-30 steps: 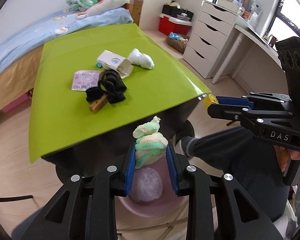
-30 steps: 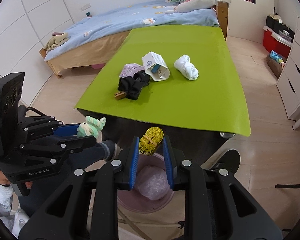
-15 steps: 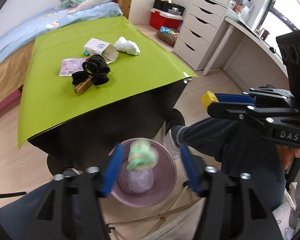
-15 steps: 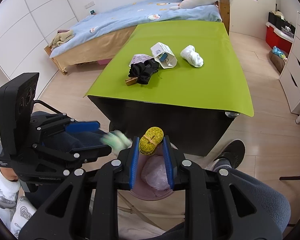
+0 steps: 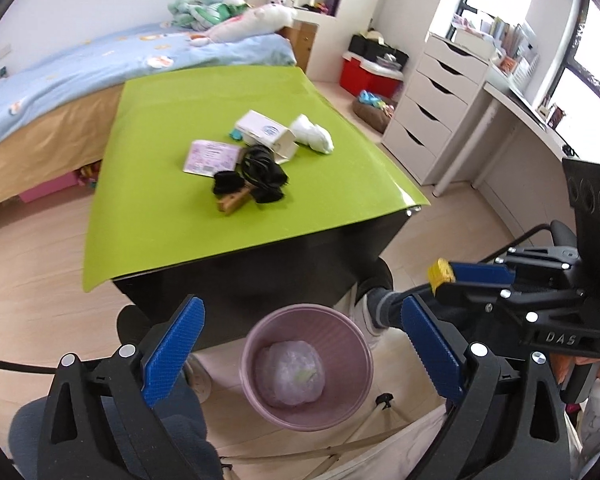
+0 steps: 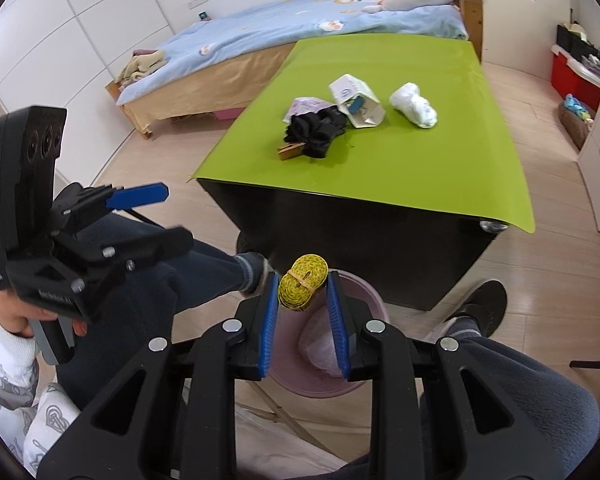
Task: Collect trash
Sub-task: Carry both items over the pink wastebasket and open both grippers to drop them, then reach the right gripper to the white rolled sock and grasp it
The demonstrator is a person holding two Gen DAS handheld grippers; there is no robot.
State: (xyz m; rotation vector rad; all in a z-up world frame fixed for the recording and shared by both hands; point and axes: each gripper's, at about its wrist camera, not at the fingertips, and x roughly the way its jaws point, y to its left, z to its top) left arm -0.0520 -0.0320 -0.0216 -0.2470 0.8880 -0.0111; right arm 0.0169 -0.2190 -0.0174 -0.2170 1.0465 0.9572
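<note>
My left gripper is open and empty above a pink trash bin that holds a clear bag with a green scrap. My right gripper is shut on a yellow tape roll above the same bin. It shows in the left wrist view to the right. On the green table lie a white carton, a crumpled white tissue, a purple packet, black cloth and a wooden clip.
The bin stands on the floor in front of the table's black front side, between the person's legs. A bed lies behind the table, white drawers at right. The left gripper shows in the right wrist view at left.
My left gripper opened and the green-and-white soft scrap dropped into the bin. The right gripper kept its hold on the yellow roll and stayed above the bin.
</note>
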